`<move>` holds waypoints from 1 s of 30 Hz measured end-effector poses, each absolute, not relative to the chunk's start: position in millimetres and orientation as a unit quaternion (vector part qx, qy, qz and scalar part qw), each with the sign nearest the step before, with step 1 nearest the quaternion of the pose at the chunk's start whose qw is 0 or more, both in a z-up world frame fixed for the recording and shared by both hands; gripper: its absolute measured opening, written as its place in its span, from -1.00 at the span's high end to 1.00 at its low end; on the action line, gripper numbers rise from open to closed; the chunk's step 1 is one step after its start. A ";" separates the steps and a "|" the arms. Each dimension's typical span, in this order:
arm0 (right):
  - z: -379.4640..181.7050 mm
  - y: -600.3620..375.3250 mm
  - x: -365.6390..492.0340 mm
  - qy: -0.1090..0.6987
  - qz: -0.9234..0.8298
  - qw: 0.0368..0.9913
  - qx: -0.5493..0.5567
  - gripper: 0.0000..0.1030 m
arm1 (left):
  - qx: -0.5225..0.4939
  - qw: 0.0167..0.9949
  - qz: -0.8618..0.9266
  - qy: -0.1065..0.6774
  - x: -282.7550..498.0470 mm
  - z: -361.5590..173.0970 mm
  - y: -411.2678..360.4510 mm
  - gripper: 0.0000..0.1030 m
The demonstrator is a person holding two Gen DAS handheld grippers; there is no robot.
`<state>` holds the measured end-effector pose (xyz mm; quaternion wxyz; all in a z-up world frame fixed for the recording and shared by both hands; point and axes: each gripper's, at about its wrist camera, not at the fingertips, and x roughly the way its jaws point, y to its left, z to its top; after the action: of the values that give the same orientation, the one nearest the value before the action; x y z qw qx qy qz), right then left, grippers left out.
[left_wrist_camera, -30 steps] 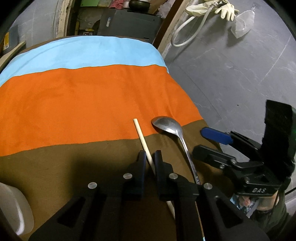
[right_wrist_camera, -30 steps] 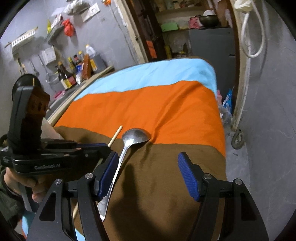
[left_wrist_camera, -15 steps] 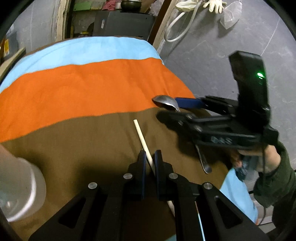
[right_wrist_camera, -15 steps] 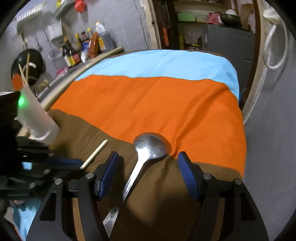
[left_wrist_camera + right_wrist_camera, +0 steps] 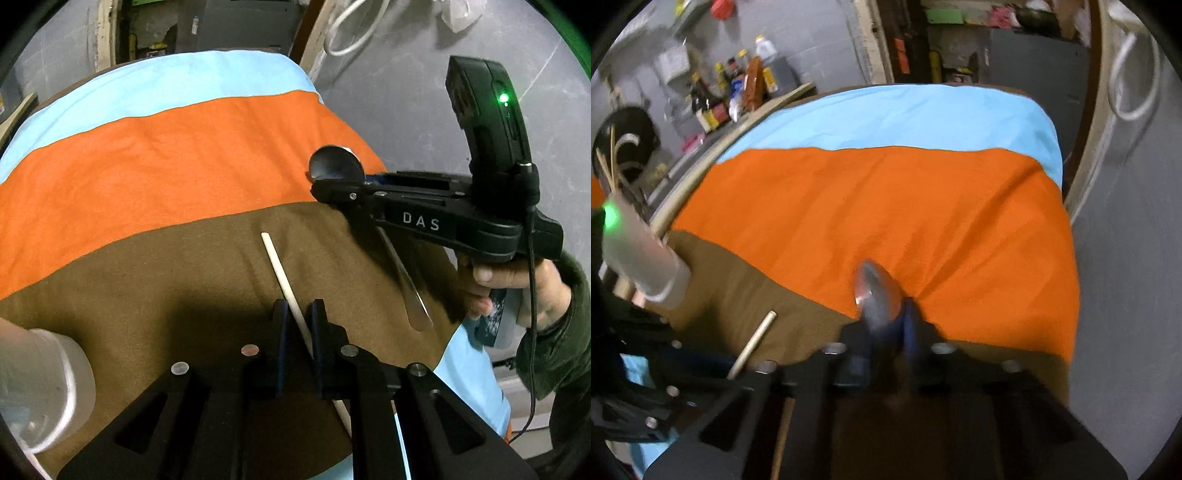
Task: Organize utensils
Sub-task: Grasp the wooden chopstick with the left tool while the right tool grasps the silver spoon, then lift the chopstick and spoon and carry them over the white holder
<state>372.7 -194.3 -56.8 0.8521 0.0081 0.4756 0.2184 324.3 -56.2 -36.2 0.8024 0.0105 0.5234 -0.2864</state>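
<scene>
The left hand-held gripper (image 5: 297, 314) pinches a thin pale chopstick (image 5: 282, 273), its tip reaching ahead over the table's brown cloth (image 5: 147, 280). The right hand-held gripper (image 5: 890, 325) is closing on a metal spoon (image 5: 877, 295) just behind its bowl. The spoon looks stiff, slick and heavier at the bowl, so gripping near it seems sensible; the stick looks light and rigid.
</scene>
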 end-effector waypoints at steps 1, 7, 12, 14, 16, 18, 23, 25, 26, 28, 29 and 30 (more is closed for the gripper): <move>-56.7 -195.6 371.4 0.472 0.218 0.854 0.014 0.84 | 0.003 0.806 -0.286 0.518 321.9 -36.5 -55.2 0.84; -53.8 -205.5 354.8 0.442 0.224 0.868 0.046 0.86 | -0.069 0.807 -0.289 0.510 314.7 -39.3 -39.0 0.90; -45.0 -206.4 336.0 0.410 0.231 0.881 0.058 0.86 | -0.073 0.822 -0.300 0.478 297.5 -31.0 -43.2 0.97; -37.8 -205.5 324.5 0.388 0.235 0.889 0.056 0.87 | -0.079 0.829 -0.306 0.460 289.6 -25.0 -40.3 0.97; -30.3 -203.7 315.5 0.367 0.237 0.898 0.050 0.87 | -0.087 0.834 -0.309 0.449 283.8 -20.8 -36.5 0.97; -22.7 -201.5 305.7 0.344 0.237 0.908 0.040 0.87 | -0.095 0.840 -0.312 0.433 279.6 -16.2 -30.8 0.97; 1.0 -198.0 281.5 0.268 0.242 0.932 0.040 0.87 | -0.119 0.874 -0.319 0.347 256.4 6.5 -14.7 0.97; 9.8 -194.7 273.1 0.233 0.243 0.941 0.037 0.87 | -0.125 0.884 -0.320 0.316 247.5 15.6 -7.8 0.96; 14.5 -192.9 269.2 0.217 0.246 0.944 0.039 0.87 | -0.123 0.891 -0.318 0.299 242.3 21.7 -5.3 0.96; 22.0 -188.8 263.4 0.193 0.252 0.947 0.044 0.87 | -0.117 0.908 -0.316 0.250 230.0 35.4 -0.1 0.96; 26.2 -185.0 260.9 0.181 0.254 0.949 0.044 0.87 | -0.113 0.915 -0.315 0.224 224.2 42.8 2.4 0.96; 31.1 -181.2 258.4 0.167 0.256 0.951 0.043 0.87 | -0.108 0.921 -0.311 0.210 218.5 47.1 3.6 0.96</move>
<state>258.4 -181.2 31.1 0.9510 0.0426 0.1673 0.2564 218.5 3.6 47.1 0.9207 -0.1081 0.2099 -0.3107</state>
